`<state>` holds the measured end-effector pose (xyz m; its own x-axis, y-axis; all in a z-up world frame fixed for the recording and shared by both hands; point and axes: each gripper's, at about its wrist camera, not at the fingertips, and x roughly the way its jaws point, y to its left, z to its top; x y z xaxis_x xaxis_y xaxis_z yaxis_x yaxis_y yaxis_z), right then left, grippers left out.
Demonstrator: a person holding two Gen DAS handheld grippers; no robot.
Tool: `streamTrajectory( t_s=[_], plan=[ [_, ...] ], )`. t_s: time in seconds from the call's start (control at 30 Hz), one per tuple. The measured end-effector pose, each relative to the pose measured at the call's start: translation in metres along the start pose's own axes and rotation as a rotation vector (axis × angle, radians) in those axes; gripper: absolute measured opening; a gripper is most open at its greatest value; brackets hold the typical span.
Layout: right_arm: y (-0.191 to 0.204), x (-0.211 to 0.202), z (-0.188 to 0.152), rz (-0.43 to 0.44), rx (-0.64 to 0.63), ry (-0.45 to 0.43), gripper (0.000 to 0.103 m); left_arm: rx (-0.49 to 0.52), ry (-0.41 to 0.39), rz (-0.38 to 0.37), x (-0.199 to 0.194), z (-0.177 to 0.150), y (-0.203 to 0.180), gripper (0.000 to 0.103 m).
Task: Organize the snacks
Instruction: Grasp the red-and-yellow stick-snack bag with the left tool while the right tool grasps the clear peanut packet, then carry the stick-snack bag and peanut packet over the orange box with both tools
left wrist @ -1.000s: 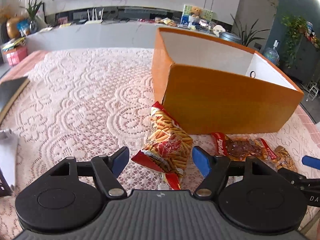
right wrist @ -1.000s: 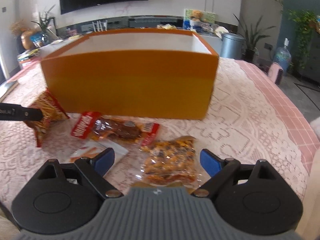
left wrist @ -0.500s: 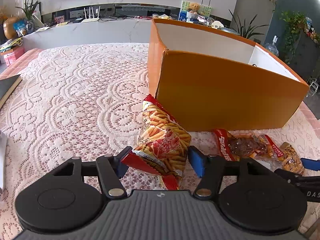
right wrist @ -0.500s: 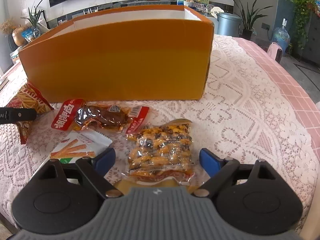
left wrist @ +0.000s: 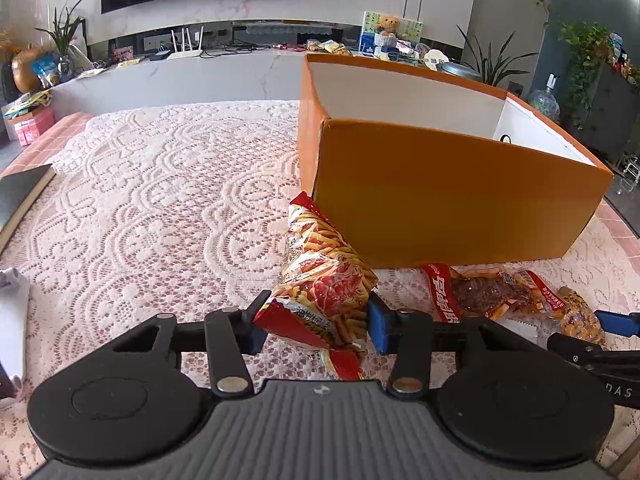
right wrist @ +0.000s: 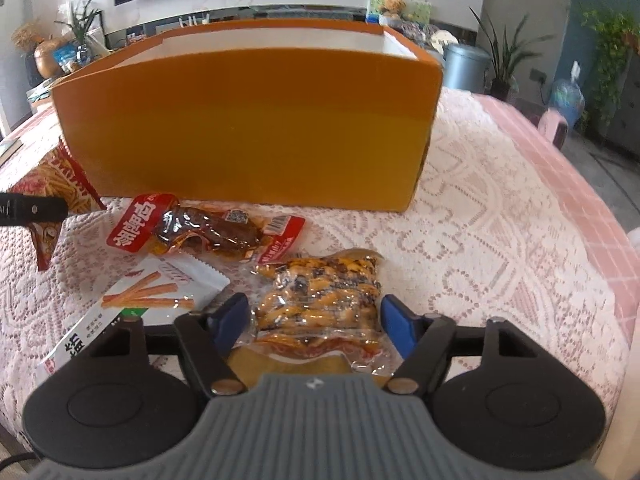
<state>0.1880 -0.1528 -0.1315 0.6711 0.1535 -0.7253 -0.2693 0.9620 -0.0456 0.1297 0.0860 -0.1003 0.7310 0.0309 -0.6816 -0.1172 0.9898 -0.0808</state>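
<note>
A large orange box (left wrist: 440, 196), open at the top with a white inside, stands on the lace tablecloth; it also shows in the right wrist view (right wrist: 248, 128). My left gripper (left wrist: 316, 326) is shut on the lower end of a red bag of stick snacks (left wrist: 324, 276) that leans by the box corner. My right gripper (right wrist: 314, 320) has its jaws on both sides of a clear pack of orange-brown snacks (right wrist: 320, 292), closing but with a gap showing. A red-ended pack of dark meat (right wrist: 204, 228) and a white pack with orange sticks (right wrist: 132, 304) lie beside it.
The lace tablecloth (left wrist: 140, 208) covers the table. A dark book (left wrist: 20, 196) lies at its left edge and a white object (left wrist: 12, 316) at the near left. A counter with clutter and plants stands behind.
My left gripper moved forward and closed on the red stick-snack bag. My right gripper moved forward around the clear pack and its jaws narrowed.
</note>
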Motion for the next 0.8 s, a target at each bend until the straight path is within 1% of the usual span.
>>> streamTrajectory(
  t_s=[0.1, 0.2, 0.33, 0.63, 0.73, 0.8],
  plan=[
    [0.003, -0.003, -0.001, -0.008, -0.03, 0.003, 0.067, 0.008, -0.012, 0.008, -0.008, -0.002, -0.002, 0.052],
    [0.001, -0.005, -0.001, -0.004, -0.024, 0.013, 0.067, 0.016, -0.023, 0.008, -0.016, -0.003, -0.005, 0.052],
    [0.0, -0.011, 0.0, 0.003, -0.013, 0.036, 0.066, 0.033, -0.026, 0.027, -0.028, -0.007, -0.014, 0.052],
    [-0.003, -0.032, 0.001, 0.051, 0.037, 0.093, 0.066, 0.053, -0.001, 0.029, -0.053, -0.014, -0.031, 0.051],
    [-0.003, -0.042, 0.002, 0.075, 0.052, 0.1, 0.066, 0.067, 0.016, 0.045, -0.058, -0.017, -0.039, 0.051],
    [-0.004, -0.05, 0.004, 0.094, 0.058, 0.097, 0.066, 0.061, 0.024, 0.043, -0.062, -0.017, -0.041, 0.051]
  ],
)
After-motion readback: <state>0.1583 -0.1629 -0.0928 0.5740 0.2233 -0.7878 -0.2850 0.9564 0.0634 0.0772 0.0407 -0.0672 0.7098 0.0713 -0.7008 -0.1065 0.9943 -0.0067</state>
